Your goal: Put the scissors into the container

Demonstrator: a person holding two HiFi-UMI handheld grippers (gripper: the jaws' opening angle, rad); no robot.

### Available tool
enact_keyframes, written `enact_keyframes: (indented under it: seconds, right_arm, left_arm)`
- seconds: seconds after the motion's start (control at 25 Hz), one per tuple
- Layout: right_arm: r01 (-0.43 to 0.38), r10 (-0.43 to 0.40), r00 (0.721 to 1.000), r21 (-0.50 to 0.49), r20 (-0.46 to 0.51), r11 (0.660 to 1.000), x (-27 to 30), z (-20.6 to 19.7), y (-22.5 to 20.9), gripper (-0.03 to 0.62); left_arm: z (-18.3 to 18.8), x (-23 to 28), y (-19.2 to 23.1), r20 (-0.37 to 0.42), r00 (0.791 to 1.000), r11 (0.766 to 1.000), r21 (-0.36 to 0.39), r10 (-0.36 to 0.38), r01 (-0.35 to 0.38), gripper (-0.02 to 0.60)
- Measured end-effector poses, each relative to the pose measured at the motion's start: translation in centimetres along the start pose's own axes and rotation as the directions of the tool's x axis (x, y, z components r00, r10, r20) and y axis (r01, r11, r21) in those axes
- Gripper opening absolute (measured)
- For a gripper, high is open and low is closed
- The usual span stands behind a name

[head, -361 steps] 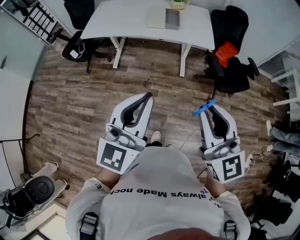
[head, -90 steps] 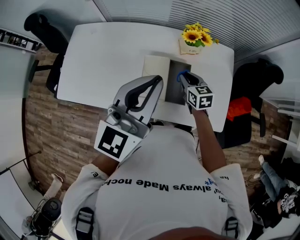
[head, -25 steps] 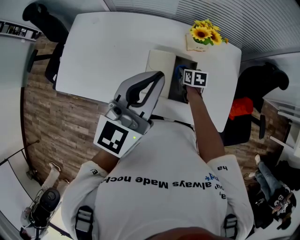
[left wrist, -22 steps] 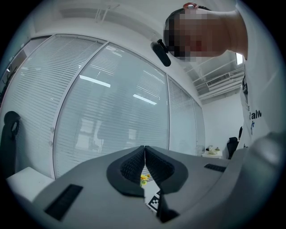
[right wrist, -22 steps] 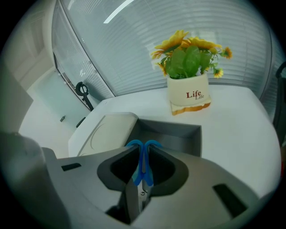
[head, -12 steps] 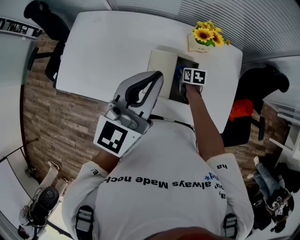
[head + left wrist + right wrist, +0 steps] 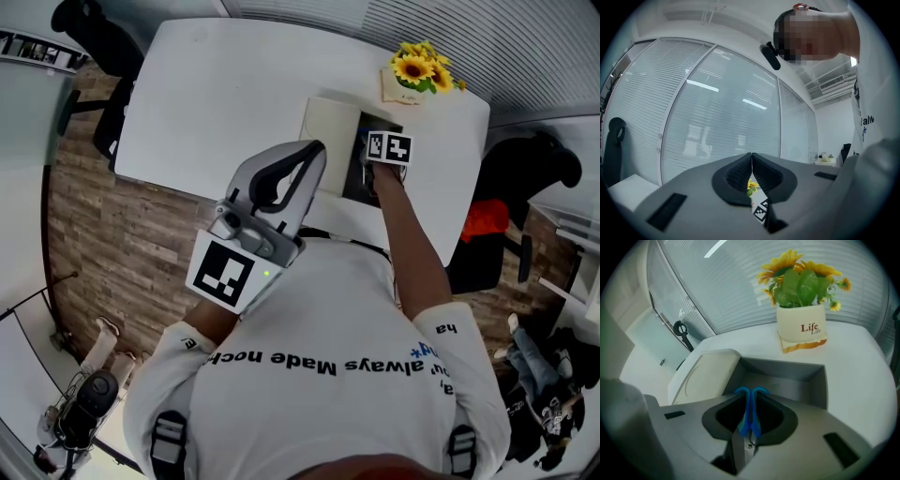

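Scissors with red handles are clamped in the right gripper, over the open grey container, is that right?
Only the colour is wrong: the handles are blue. The right gripper view shows the scissors clamped in the right gripper, over the open grey container.

One scissors (image 7: 749, 414), one container (image 7: 783, 370), one flower pot (image 7: 802, 327).

Glossy blue plastic scissors (image 7: 749, 414), matt grey container (image 7: 787, 379), smooth white table (image 7: 862, 376)
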State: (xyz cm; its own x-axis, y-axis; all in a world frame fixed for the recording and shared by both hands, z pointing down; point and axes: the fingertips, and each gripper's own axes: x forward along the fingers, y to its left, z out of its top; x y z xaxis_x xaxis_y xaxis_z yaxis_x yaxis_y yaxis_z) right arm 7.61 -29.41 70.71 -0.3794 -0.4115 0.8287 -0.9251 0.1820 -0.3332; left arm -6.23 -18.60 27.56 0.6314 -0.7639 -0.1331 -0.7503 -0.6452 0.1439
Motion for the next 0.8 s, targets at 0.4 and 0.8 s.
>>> enact_keyframes:
  seconds: [0.4, 0.8]
  right_arm:
    - [0.011, -0.011, 1.000, 0.004, -0.025, 1.000, 0.9, -0.7, -0.1, 0.081]
    - [0.022, -0.021, 0.999, 0.006, -0.038, 1.000, 1.5, -1.0, -0.4, 0.081]
  left_arm:
    - [0.0, -0.3, 0.4, -0.002, 1.000, 1.000, 0.000, 0.008, -0.008, 0.020]
    - [0.0, -0.6, 0.5, -0.004, 1.000, 1.000, 0.006, 0.020, -0.020, 0.020]
